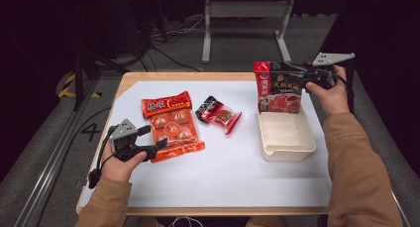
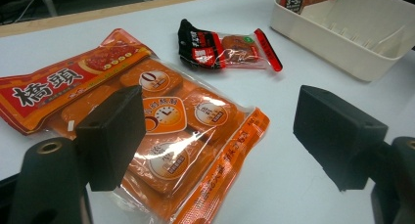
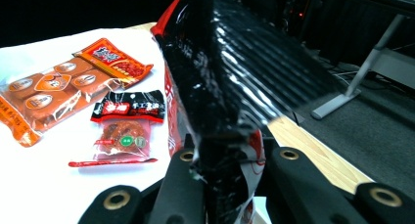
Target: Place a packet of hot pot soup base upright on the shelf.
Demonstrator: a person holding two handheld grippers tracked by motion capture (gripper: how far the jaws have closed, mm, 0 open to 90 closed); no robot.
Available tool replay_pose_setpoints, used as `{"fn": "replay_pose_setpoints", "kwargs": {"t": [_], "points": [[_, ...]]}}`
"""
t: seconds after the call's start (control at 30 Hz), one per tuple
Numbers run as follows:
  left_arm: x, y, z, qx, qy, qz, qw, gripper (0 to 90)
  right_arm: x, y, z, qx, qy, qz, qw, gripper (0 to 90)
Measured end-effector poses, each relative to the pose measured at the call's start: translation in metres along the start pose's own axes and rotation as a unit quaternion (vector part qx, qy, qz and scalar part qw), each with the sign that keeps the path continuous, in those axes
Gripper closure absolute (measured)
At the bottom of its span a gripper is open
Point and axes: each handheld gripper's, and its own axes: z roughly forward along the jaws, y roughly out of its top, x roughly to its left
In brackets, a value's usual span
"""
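Observation:
My right gripper (image 1: 289, 72) is shut on the top edge of a red soup-base pouch (image 1: 278, 90), which hangs upright with its bottom inside the far end of a white plastic bin (image 1: 289, 150). In the right gripper view the jaws (image 3: 227, 165) pinch the pouch's dark glossy back (image 3: 230, 72). At the left, my left gripper (image 1: 153, 136) stands open, low over the near edge of a large orange snack pack (image 1: 173, 125). Its black pads (image 2: 115, 131) straddle the pack's lower corner (image 2: 161, 131) without pressing it.
A small red and black snack packet (image 1: 218, 113) lies between the orange pack and the bin. A white sheet (image 1: 223, 172) covers the wooden table. Behind the table stand a metal frame (image 1: 245, 11) and floor cables.

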Motion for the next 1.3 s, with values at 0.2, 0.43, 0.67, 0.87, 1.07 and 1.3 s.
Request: {"fn": "replay_pose_setpoints", "kwargs": {"t": [0.2, 0.43, 0.67, 0.87, 1.07, 1.3], "points": [[0.001, -0.001, -0.002, -0.001, 0.0, -0.002, 1.0, 20.5, -0.001, -0.003, 0.003, -0.006, -0.002, 0.006, 1.0, 81.5], [0.001, -0.001, -0.002, 0.0, 0.0, 0.0, 1.0, 20.5, -0.001, -0.006, 0.003, -0.012, -0.005, 0.015, 0.9998, 81.8], [0.0, 0.0, -0.002, -0.001, 0.0, 0.004, 1.0, 20.6, -0.003, -0.016, 0.0, -0.016, -0.006, 0.026, 0.9995, 82.0], [0.0, 0.0, -0.001, 0.0, 0.0, -0.001, 1.0, 20.5, -0.002, -0.037, 0.0, -0.012, -0.009, 0.039, 0.9991, 81.4], [-0.001, 0.001, 0.001, 0.001, -0.003, 0.005, 1.0, 20.5, -0.001, -0.038, -0.001, -0.012, -0.013, 0.04, 0.9991, 81.3], [-0.001, 0.002, 0.002, 0.0, -0.005, 0.006, 1.0, 20.5, 0.0, -0.05, -0.005, -0.024, -0.031, 0.043, 0.9983, 81.7]]}}
